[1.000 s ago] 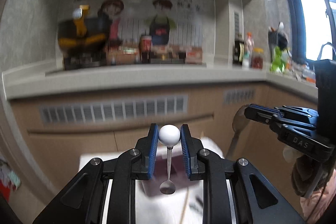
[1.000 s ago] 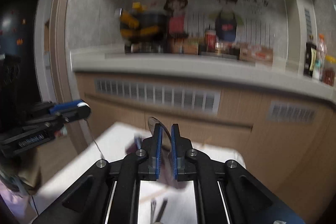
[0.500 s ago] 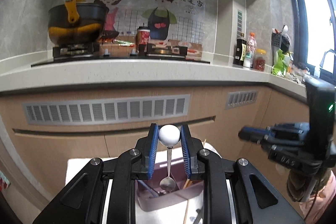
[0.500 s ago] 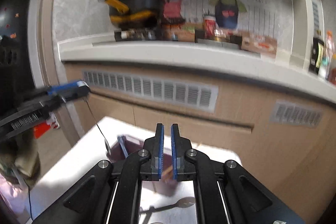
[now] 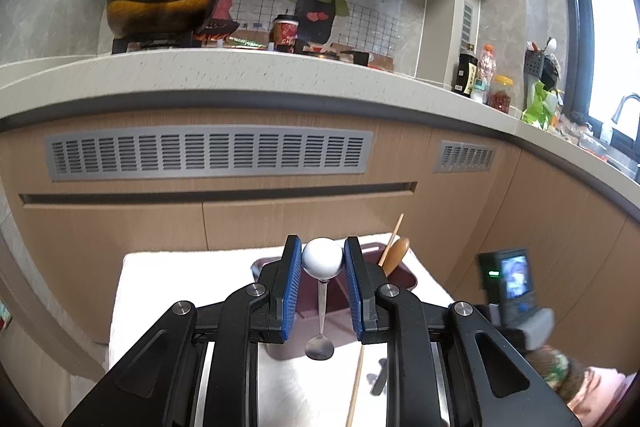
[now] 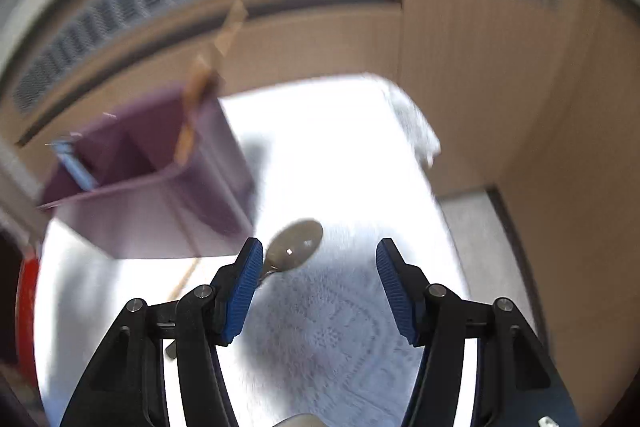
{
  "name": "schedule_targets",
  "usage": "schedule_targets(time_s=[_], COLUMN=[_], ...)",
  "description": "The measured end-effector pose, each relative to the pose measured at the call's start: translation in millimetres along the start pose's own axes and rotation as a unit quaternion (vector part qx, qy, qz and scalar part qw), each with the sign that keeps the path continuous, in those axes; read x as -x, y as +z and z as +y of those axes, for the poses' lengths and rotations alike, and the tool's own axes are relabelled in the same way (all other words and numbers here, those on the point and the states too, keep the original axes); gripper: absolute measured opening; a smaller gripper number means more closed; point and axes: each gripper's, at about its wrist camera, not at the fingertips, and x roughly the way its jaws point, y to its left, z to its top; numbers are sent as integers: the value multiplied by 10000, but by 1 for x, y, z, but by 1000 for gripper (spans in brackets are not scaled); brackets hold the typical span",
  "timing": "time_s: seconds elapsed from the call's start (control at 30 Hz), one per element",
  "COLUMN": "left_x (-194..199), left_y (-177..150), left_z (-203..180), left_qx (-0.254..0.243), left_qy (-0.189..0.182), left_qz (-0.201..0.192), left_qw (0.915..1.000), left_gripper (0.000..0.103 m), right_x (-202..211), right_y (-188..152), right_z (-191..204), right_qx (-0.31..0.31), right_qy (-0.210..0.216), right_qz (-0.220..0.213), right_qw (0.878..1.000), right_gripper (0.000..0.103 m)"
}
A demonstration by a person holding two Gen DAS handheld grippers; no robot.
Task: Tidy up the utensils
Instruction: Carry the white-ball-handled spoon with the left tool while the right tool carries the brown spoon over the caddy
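A white cloth-covered tabletop (image 5: 168, 279) is being viewed in front of wood kitchen cabinets. One ball-topped metal spoon (image 5: 321, 297) is being held pinched in the left gripper (image 5: 322, 263), hanging above one maroon plastic organizer bin (image 6: 156, 171). The right gripper (image 6: 318, 267) is being held wide open over a second metal spoon (image 6: 295, 246), lying on the cloth beside the bin.

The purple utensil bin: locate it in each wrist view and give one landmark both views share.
Left wrist: the purple utensil bin sits low centre, on the white cloth just beyond the left claw, largely hidden by it.
Right wrist: the bin sits left of centre, blurred, above and left of the right claw.
Shared landmark: the wooden spoon standing in the bin.
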Motion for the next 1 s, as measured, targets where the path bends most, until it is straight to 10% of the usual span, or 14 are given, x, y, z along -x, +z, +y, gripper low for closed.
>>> schedule_targets(time_s=[0.4, 0.47, 0.67, 0.9, 1.0], left_x=[-2, -2, 1, 7, 11], left_y=[-24, -28, -37, -41, -42], left_z=[21, 22, 16, 7, 4], left_qx=[310, 327, 361, 379, 368], left_qy=[37, 36, 40, 72, 43], left_qz=[206, 259, 384, 466, 439], left_qw=[9993, 9991, 9986, 9982, 9983], left_gripper=[23, 23, 23, 23, 23], right_x=[-47, -38, 12, 51, 41], right_y=[-8, -15, -46, -59, -51], right_z=[31, 34, 40, 30, 18], right_qx=[273, 599, 1345, 1406, 1110], right_qy=[-554, -347, -80, 524, 256], right_qz=[194, 124, -575, -627, -495], right_qw=[9979, 9975, 9892, 9867, 9923], right_gripper=[63, 36, 5, 5, 31])
